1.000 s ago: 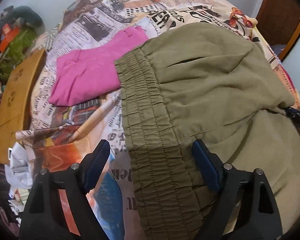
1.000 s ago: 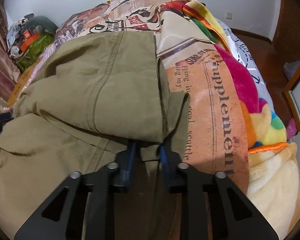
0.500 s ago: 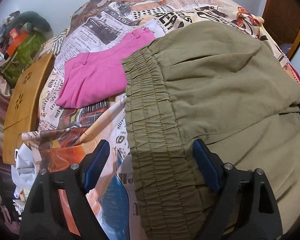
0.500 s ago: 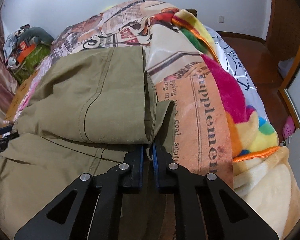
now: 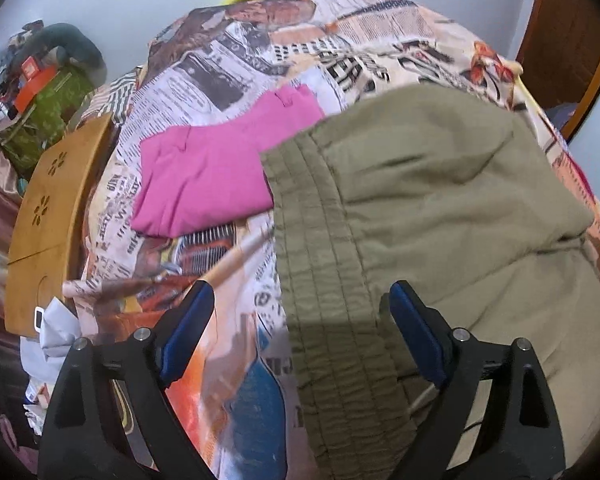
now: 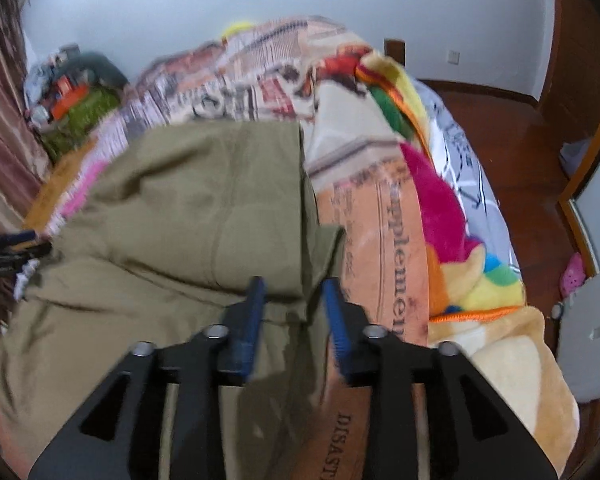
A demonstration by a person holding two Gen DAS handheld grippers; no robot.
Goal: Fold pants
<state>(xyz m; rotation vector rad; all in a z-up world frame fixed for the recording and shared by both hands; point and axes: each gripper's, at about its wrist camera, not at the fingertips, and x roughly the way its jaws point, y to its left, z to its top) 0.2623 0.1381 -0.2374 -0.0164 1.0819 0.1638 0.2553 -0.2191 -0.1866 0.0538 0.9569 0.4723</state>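
Observation:
Olive-green pants (image 5: 440, 200) lie folded over on the newspaper-print bedspread (image 5: 228, 68). Their elastic waistband (image 5: 324, 280) runs toward my left gripper (image 5: 300, 312), which is open with the waistband between its blue pads, not pinched. In the right wrist view the pants (image 6: 188, 208) fill the left half. My right gripper (image 6: 294, 300) is open, its blue pads apart over the pants' folded leg edge (image 6: 320, 248), holding nothing. The left gripper shows at the far left of the right wrist view (image 6: 8, 248).
Folded pink pants (image 5: 212, 176) lie beside the waistband. A wooden board (image 5: 48, 216) stands at the bed's left edge. A colourful plush blanket (image 6: 460, 240) lies on the right, with wooden floor (image 6: 520, 152) beyond it. Clutter (image 5: 40, 92) sits at the far left.
My right gripper, shut on the leg edge before, has opened and let go, and has drawn back. My left gripper stayed open over the waistband and also pulled back a little.

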